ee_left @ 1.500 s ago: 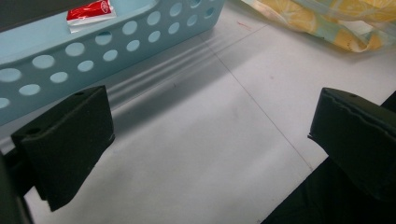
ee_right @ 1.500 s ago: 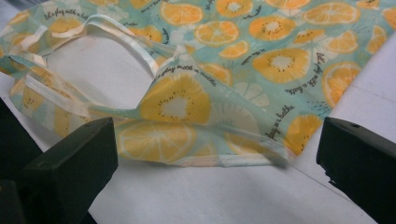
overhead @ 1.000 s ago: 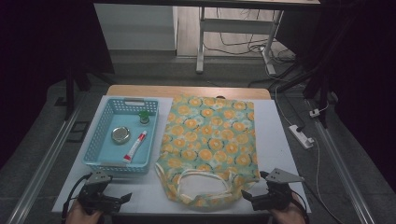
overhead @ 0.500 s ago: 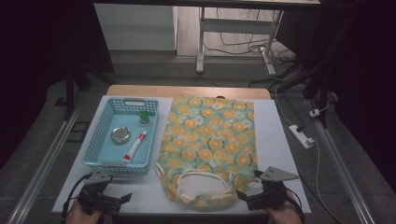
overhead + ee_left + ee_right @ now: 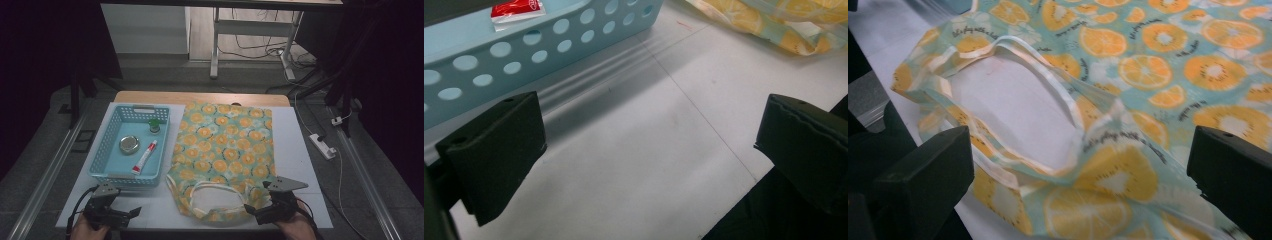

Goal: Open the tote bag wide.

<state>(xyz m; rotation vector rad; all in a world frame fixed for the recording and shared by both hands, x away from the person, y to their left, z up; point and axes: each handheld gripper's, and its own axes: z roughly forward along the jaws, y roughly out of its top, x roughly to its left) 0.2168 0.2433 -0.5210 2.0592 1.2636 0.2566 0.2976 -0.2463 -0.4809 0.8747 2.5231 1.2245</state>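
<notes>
Tote bag (image 5: 222, 152) flat; right gripper (image 5: 256, 210) now nearer its handles (image 5: 215, 197)

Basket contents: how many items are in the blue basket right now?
3 in the blue basket: green-capped bottle at the far right corner, round tin mid-left, red-and-white tube near right.

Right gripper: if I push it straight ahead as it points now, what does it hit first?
Probably the fruit-print fabric tote bag: the open right gripper faces the bag's mouth and pale handles, though its height above them is unclear.
</notes>
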